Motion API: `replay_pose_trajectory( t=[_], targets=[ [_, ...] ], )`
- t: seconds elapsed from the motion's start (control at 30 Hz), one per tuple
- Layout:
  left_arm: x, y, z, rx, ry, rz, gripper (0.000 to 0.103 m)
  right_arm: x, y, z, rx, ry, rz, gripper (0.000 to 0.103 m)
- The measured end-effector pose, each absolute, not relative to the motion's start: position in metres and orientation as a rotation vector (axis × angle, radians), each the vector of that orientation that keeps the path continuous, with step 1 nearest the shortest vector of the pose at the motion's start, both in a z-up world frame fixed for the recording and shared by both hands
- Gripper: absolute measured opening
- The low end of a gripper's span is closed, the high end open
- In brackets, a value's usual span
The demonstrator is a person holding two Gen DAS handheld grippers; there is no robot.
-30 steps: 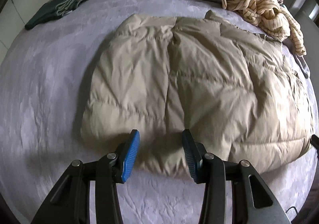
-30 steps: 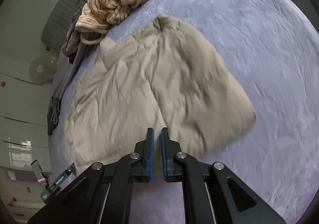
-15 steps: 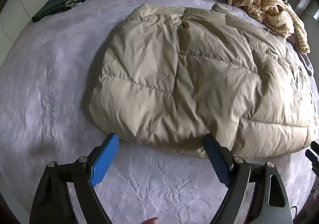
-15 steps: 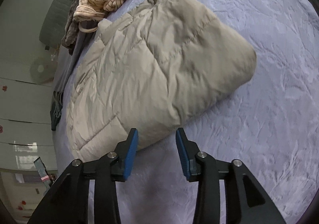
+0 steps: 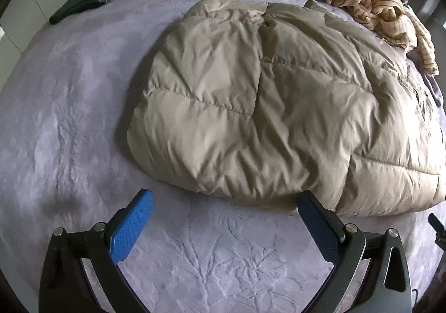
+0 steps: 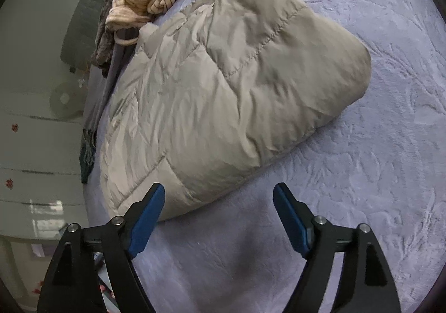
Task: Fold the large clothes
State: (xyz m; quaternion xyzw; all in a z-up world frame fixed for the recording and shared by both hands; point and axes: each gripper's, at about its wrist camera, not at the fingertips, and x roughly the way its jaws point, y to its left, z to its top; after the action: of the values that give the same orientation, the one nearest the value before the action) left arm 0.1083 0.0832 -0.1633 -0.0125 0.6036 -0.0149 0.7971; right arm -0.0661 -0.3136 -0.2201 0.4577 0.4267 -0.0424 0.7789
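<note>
On the bedspread (image 5: 69, 123), jacket (image 5: 278, 118) shows no readable label.

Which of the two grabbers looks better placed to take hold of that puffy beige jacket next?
Probably the left gripper: the beige jacket hem lies just ahead between its open jaws. The right gripper faces mostly bare bedspread.
</note>
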Motion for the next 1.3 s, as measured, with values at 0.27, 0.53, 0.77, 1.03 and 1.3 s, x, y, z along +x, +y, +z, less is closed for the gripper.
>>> replay_pose_trajectory(
  t=[0.27, 0.53, 0.77, 1.03, 1.3],
  targets=[
    [0.109, 0.11, -0.167, -0.308, 1.316, -0.126, 0.103, -0.06, -0.322, -0.229, 1.068, 0.893, -0.082, 0.086],
    [0.109, 0.141, -0.176, -0.54, 1.298, -0.181, 0.103, -0.054, -0.328, -0.244, 1.198, 0.852, -0.06, 0.103],
    [0.12, 0.154, -0.211, -0.805, 1.321, -0.249, 0.103, -0.045, -0.332, -0.251, 1.289, 0.816, -0.018, 0.103],
    [0.156, 0.139, -0.217, -0.866, 1.264, -0.282, 0.103, -0.02, -0.332, -0.259, 1.381, 0.778, 0.077, 0.103],
    [0.172, 0.14, -0.229, -0.897, 1.231, -0.223, 0.07, -0.003, -0.33, -0.274, 1.405, 0.796, 0.074, 0.103]
  ],
)
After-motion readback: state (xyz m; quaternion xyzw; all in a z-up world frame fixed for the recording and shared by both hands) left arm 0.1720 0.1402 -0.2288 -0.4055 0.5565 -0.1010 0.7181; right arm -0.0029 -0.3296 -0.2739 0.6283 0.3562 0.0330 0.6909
